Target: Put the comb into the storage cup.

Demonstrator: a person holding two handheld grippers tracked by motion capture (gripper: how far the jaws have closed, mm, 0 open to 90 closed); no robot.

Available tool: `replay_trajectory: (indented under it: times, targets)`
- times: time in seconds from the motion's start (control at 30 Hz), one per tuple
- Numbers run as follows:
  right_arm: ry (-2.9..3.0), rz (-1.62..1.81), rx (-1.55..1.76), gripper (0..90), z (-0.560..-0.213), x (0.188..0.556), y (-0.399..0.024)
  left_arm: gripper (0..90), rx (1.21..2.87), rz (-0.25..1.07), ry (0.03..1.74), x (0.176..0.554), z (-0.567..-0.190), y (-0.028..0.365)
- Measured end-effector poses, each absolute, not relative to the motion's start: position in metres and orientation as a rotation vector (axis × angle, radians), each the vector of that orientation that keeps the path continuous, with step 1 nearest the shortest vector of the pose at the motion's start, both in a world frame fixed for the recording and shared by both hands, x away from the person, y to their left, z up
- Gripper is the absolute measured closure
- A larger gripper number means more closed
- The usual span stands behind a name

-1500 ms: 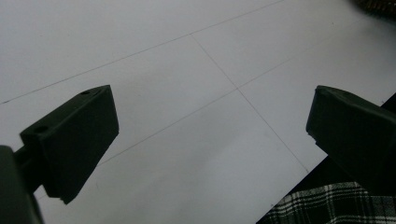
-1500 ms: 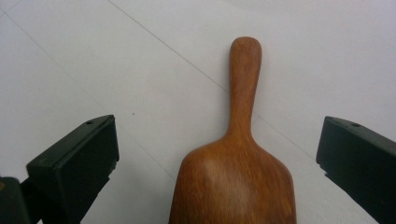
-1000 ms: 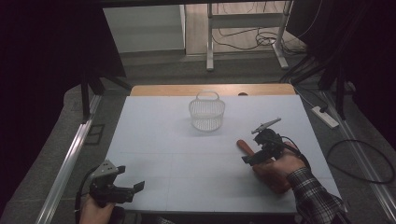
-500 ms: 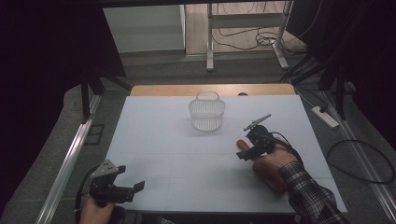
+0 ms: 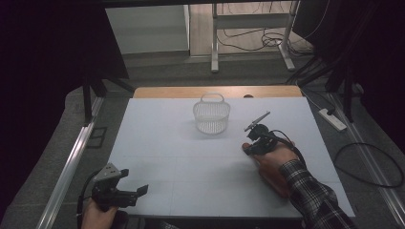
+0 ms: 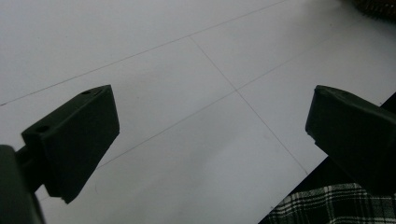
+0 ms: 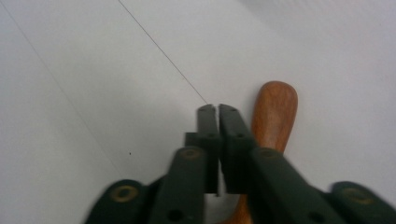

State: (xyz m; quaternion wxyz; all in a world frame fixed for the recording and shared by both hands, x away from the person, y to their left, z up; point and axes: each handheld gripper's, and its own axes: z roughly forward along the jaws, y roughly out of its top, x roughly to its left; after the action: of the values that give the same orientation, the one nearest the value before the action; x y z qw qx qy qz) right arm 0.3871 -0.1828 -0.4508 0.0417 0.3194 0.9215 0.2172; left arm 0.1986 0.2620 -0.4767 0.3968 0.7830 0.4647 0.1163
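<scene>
Since the earlier high-view frames your right gripper (image 5: 251, 141) has slid across the table (image 5: 157, 143) toward the white basket (image 5: 211, 116), and its jaws have just been closing, with nothing caught between them. In the high view now, it sits on the near right side of the basket, apart from it, your hand low on the white surface behind it and your plaid sleeve (image 5: 315, 198) trailing toward the table's near edge; a bit of the reddish-brown wooden handle (image 5: 245, 146) peeks out at the gripper's tip, on the side away from the basket. Your left gripper (image 5: 125, 192) rests well apart from the basket, at the near left corner of the table, jaws spread. In the left gripper view, that left gripper (image 6: 212, 135) has its two black jaws standing wide, bare white table between them and nothing touched; plaid fabric shows at the lower right. In the right gripper view, the right gripper (image 7: 217, 108) has its jaws drawn together to a hairline gap, gripping nothing. The wooden handle (image 7: 273, 114) lies flat on the table just beside the right-hand jaw, outside the grip; you cannot tell whether it touches it.
</scene>
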Motion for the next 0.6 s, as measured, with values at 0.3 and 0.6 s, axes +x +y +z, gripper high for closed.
replay_trajectory:
  times: [0.3,0.6]
  targets:
    - [2.861,0.589,0.922,89.8,-0.461,0.395,-0.173,2.7,1.983,0.293,1.177,0.199,-0.477,0.262]
    - [2.886,0.503,0.917,89.7,-0.479,0.401,-0.171,2.8,1.982,0.293,1.178,0.199,-0.477,0.262]
